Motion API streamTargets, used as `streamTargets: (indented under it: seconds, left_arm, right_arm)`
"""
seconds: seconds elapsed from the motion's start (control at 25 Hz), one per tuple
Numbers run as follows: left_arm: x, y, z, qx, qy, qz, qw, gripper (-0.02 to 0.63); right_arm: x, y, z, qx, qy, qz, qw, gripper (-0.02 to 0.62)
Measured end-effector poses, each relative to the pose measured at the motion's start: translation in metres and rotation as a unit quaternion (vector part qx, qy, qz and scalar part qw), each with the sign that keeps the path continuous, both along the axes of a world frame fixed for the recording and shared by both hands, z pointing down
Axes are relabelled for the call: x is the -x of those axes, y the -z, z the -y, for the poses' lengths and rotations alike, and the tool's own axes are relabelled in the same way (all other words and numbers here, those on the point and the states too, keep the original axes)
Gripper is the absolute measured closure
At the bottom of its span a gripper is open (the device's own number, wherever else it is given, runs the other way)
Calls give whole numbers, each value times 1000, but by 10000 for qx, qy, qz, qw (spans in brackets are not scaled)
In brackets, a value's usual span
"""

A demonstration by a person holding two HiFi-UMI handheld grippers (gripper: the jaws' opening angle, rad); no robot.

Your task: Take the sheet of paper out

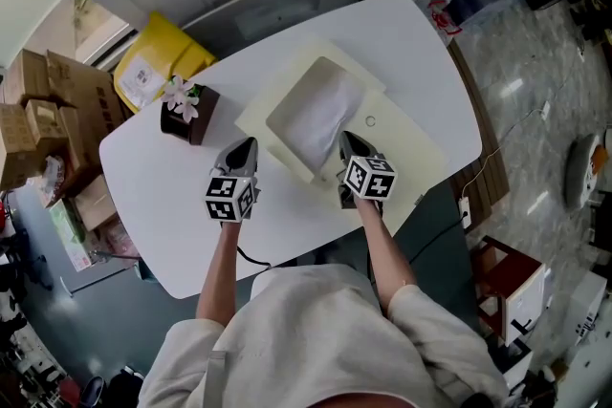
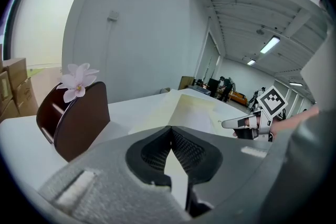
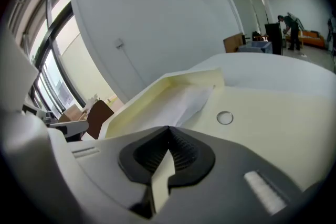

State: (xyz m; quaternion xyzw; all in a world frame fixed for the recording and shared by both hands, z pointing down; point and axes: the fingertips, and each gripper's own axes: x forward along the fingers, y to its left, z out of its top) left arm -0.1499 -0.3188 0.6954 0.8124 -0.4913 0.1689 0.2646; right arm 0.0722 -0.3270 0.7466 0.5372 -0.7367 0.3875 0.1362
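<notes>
On the white worktop point(image 1: 172, 234) lies a cream envelope point(image 1: 411, 158), open, with the sheet of paper point(image 1: 320, 115) inside it. My right claw point(image 1: 344, 138) over the envelope's near edge and my left claw point(image 1: 249, 142) beside it are both pressed together.

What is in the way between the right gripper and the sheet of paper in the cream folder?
Nothing visible. The sheet of paper lies exposed in the open cream folder, just ahead of the shut right gripper. The flower holder stands well off to the left.
</notes>
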Motion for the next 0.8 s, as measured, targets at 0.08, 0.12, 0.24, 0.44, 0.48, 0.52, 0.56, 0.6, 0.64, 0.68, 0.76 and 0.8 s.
streamTargets:
  seconds: [0.08,0.12,0.24,0.44,0.48,0.52,0.56,0.6,0.64,0.68,0.76,0.8]
  left_arm:
    - [1,-2,0,14,15,0,10000,600]
    - [1,-2,0,17,22,-3,10000,600]
    - [1,-2,0,32,38,-5,10000,600]
    - [1,-4,-2,65,46,-4,10000,600]
    - [1,-5,-3,74,50,-4,10000,600]
    - [2,-6,-3,82,56,-5,10000,600]
    - [2,-6,-3,87,61,-3,9999,600]
    - [2,-7,-3,90,63,-1,9999,600]
    - [2,-7,-3,90,64,1,9999,600]
    - [2,-6,-3,91,67,2,9999,600]
    - [3,-6,-4,96,78,4,9999,600]
    - [4,-6,-5,102,86,7,9999,600]
  right_arm:
    - [1,-5,0,192,-149,322,9992,595]
    - [1,-8,1,283,-261,472,9981,595]
    - [-1,-16,2,483,-553,830,9938,594]
    - [0,-23,5,583,-570,614,9948,594]
    - [2,-22,7,559,-563,601,9950,593]
    - [5,-21,8,541,-549,614,9951,556]
    - [7,-21,10,539,-530,636,9951,483]
    - [9,-23,11,550,-513,646,9951,468]
    - [10,-24,13,557,-501,632,9952,458]
    - [11,-24,14,559,-497,593,9954,446]
    - [11,-25,18,577,-528,481,9958,446]
    - [10,-25,20,601,-567,443,9956,446]
